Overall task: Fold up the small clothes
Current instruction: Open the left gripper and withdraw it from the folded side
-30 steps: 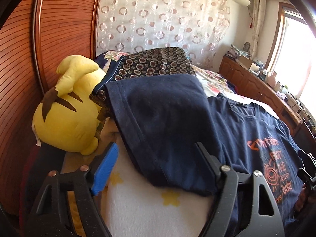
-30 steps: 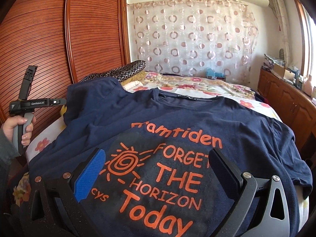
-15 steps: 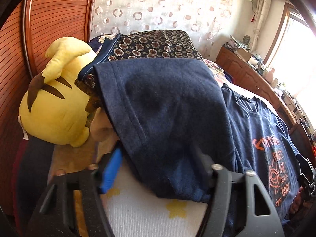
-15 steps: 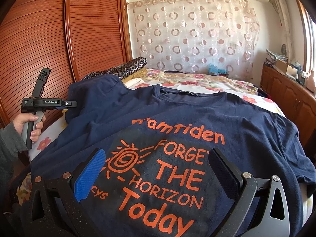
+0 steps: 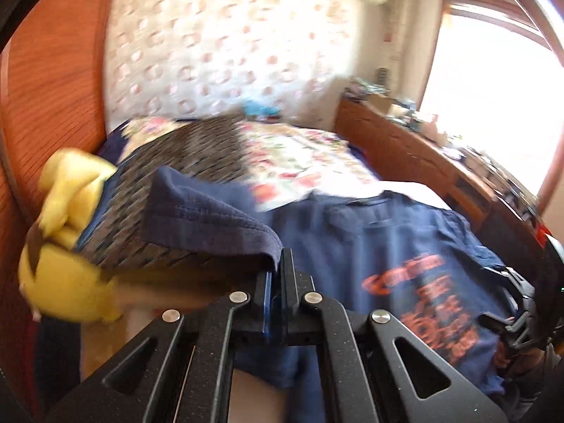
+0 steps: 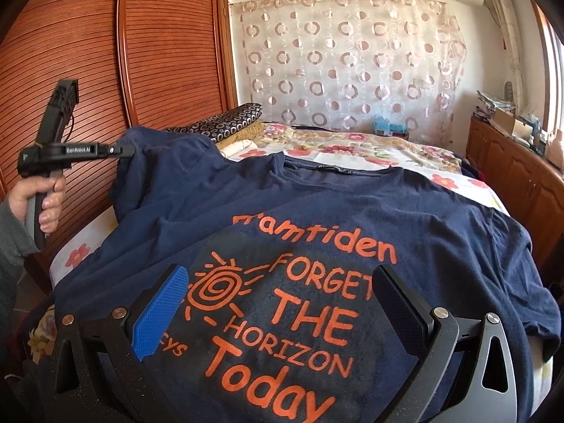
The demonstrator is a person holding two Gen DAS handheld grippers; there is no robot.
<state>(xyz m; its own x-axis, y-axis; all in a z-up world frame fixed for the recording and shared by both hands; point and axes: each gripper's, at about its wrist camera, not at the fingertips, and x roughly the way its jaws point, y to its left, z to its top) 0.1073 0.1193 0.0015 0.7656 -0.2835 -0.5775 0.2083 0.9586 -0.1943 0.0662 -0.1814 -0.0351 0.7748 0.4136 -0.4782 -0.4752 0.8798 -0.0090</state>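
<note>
Left gripper (image 5: 276,264) jaws just closed, pinching sleeve (image 5: 211,225) hem of navy T-shirt (image 6: 317,218); right gripper (image 6: 278,303) jaws spread, empty. Risk: thin edge grip slips, sleeve snags yellow plush (image 5: 67,246).

A dark navy T-shirt (image 6: 317,218) lies spread on the bed (image 6: 370,148), front side up, with its neck opening toward the far end of the bed. On the chest there is orange print: a spiral sun and the words "FORGET THE HORIZON Today". The body of the shirt is mostly flat, with soft wrinkles. One sleeve (image 5: 208,218), on the side of the bed near the wooden wardrobe (image 6: 105,53), is lifted off the bed, and its hemmed edge hangs in the air. The opposite sleeve droops over the other edge of the bed.
</note>
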